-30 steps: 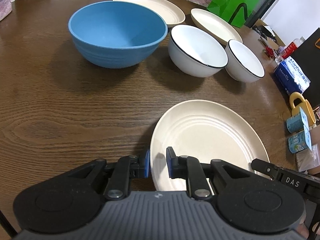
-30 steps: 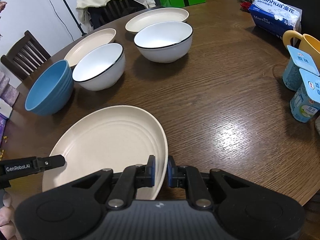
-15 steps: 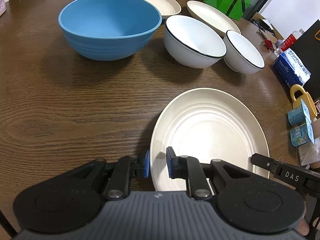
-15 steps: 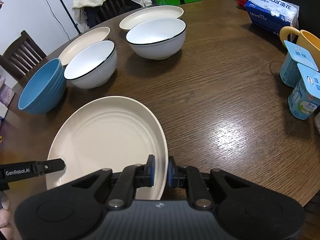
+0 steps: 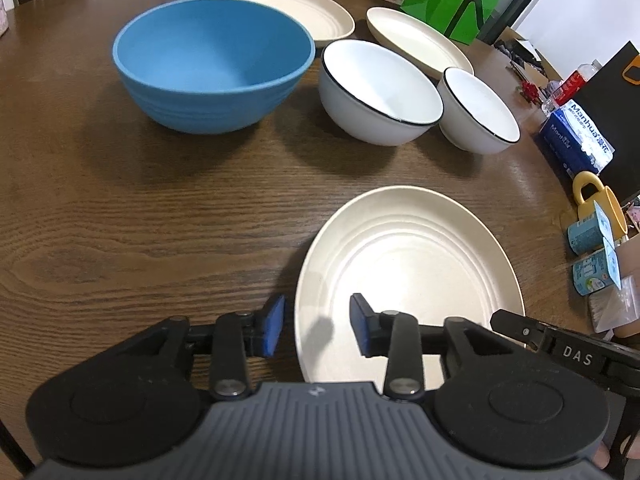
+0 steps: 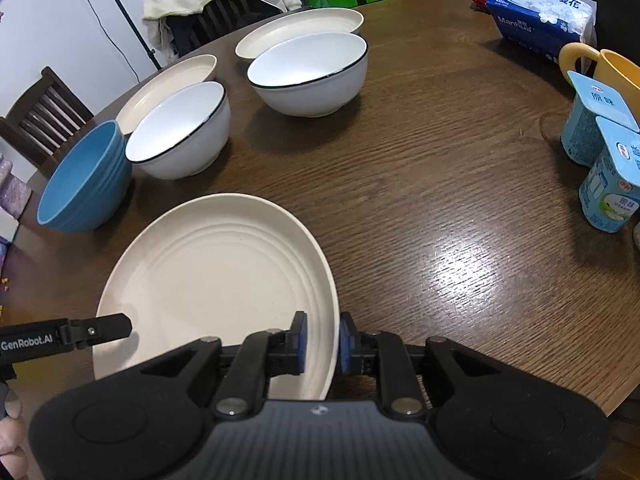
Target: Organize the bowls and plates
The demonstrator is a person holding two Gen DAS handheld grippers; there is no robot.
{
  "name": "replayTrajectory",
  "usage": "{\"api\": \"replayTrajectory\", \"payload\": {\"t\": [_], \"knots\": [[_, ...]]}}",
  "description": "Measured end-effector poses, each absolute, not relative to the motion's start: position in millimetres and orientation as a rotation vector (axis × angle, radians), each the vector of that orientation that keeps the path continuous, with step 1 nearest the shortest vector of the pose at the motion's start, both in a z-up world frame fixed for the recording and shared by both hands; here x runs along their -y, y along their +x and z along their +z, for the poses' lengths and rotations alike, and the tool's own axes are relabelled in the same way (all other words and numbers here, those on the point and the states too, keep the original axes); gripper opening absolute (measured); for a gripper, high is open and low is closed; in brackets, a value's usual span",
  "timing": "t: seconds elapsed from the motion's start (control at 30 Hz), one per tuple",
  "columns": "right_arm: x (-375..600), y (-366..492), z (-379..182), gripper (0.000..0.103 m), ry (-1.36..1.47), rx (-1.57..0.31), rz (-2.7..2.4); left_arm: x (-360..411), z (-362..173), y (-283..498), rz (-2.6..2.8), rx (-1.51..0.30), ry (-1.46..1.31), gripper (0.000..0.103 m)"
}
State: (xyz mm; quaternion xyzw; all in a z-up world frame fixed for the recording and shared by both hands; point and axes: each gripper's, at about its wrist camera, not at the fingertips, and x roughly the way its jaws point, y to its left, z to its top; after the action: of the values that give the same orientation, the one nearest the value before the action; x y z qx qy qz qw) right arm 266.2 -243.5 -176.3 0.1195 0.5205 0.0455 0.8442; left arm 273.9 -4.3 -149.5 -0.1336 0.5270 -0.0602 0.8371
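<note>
left claw [image 5: 316, 330] opening astride plate [image 5: 404, 264]; tissue pack [image 5: 574, 142] reads "manhua".

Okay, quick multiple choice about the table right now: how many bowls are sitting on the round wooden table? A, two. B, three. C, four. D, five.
B: three bowls stand in a row, a large blue ribbed bowl, a bigger white bowl with a black rim and a smaller white bowl with a black rim; the other dishes on the round wooden table are flat cream plates.
</note>
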Motion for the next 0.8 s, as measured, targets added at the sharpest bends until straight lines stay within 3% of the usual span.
{"api": "replayTrajectory", "payload": {"t": [0.1, 0.17, 0.3, 0.43, 0.5, 0.6, 0.67, 0.8], "knots": [[243, 263, -171, 0.04, 0.241, -1.079, 0.094, 3, -144, 271, -0.123, -1.098, -0.275, 0.047], [241, 261, -167, 0.059, 0.22, -1.062, 0.089, 1, -139, 266, -0.128, -1.083, -0.273, 0.055], [239, 250, -160, 0.067, 0.203, -1.033, 0.099, 1, -128, 253, -0.133, -1.041, -0.245, 0.077], [236, 235, -148, 0.087, 0.177, -0.983, 0.118, 3, -113, 236, -0.146, -0.982, -0.207, 0.093], [234, 228, -140, 0.087, 0.154, -0.955, 0.125, 4, -104, 228, -0.14, -0.945, -0.194, 0.103], [231, 220, -130, 0.09, 0.131, -0.933, 0.132, 8, -92, 215, -0.132, -0.892, -0.154, 0.103], [230, 214, -122, 0.103, 0.123, -0.915, 0.132, 8, -85, 207, -0.136, -0.873, -0.15, 0.103], [229, 200, -104, 0.103, 0.119, -0.872, 0.146, 6, -74, 190, -0.135, -0.845, -0.153, 0.103]]}}
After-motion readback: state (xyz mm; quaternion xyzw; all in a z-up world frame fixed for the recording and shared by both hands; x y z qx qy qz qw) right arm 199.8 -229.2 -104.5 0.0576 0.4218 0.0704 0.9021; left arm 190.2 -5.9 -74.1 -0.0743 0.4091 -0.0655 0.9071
